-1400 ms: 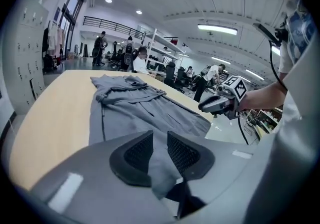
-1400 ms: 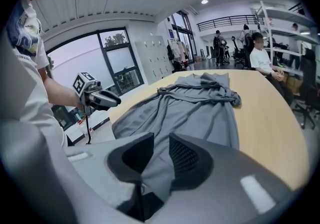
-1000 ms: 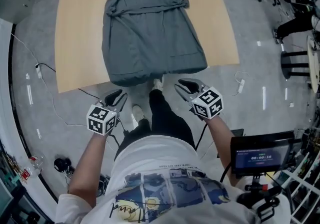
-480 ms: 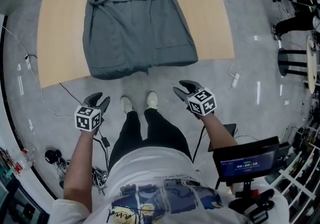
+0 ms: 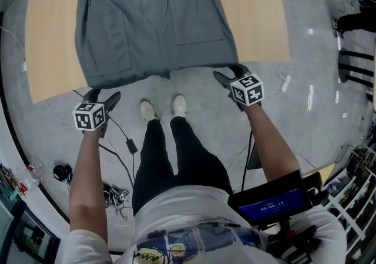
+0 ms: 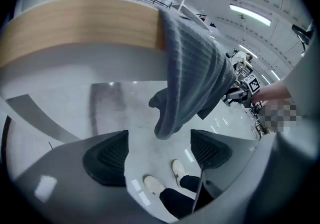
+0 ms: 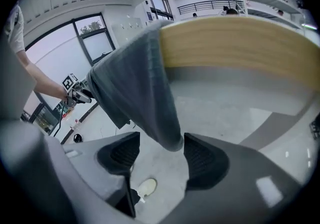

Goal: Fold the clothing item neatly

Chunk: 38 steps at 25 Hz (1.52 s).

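Head view: a grey garment (image 5: 153, 22) lies spread on a pale wooden table (image 5: 258, 16), its hem hanging over the near edge. The left gripper (image 5: 103, 95) sits just below the hem's left corner and the right gripper (image 5: 229, 72) just below its right corner, with the person's light shoes (image 5: 147, 110) on the floor between them

Left gripper view: the jaws of the left gripper (image 6: 159, 150) stand wide apart, having just been opening. The garment's drooping corner (image 6: 190, 78) hangs off the table edge (image 6: 80, 23) just above the gap, clear of both pads

Right gripper view: the right gripper (image 7: 160, 155) is likewise spread, its jaws having just been opening. The garment's other corner (image 7: 140, 93) dips between them, close beside one pad, with neither pad pressing on it; the table edge (image 7: 240, 43) runs above
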{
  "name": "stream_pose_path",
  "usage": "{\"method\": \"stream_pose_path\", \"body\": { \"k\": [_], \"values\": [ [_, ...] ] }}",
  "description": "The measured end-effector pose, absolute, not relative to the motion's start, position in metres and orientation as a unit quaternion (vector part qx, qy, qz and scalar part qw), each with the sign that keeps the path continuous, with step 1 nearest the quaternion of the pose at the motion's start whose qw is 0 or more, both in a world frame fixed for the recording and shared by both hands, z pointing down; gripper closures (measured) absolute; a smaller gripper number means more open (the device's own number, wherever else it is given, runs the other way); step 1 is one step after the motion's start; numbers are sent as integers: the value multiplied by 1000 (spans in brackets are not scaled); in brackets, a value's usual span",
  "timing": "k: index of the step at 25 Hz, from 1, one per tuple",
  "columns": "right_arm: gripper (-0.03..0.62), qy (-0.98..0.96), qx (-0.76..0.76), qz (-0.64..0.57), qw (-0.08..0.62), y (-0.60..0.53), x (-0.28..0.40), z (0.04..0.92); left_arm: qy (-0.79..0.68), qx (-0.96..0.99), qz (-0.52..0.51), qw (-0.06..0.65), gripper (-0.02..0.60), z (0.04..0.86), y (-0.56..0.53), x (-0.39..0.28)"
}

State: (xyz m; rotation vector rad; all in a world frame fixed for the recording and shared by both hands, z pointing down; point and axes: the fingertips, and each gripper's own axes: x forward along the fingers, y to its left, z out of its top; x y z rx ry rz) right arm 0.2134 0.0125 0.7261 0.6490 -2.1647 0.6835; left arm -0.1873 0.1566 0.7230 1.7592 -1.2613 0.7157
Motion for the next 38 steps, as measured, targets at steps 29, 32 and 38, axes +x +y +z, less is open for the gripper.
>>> {"method": "stream_pose_path", "body": {
  "k": [29, 32, 38],
  "values": [
    [577, -893, 169, 323, 262, 113, 160, 622, -334, 819, 170, 434, 571, 617, 208, -122],
    [577, -895, 172, 328, 248, 118, 165, 614, -306, 833, 158, 434, 571, 608, 212, -120],
    [577, -902, 145, 344, 216, 128, 173, 591, -250, 865, 112, 421, 571, 571, 213, -105]
  ]
}}
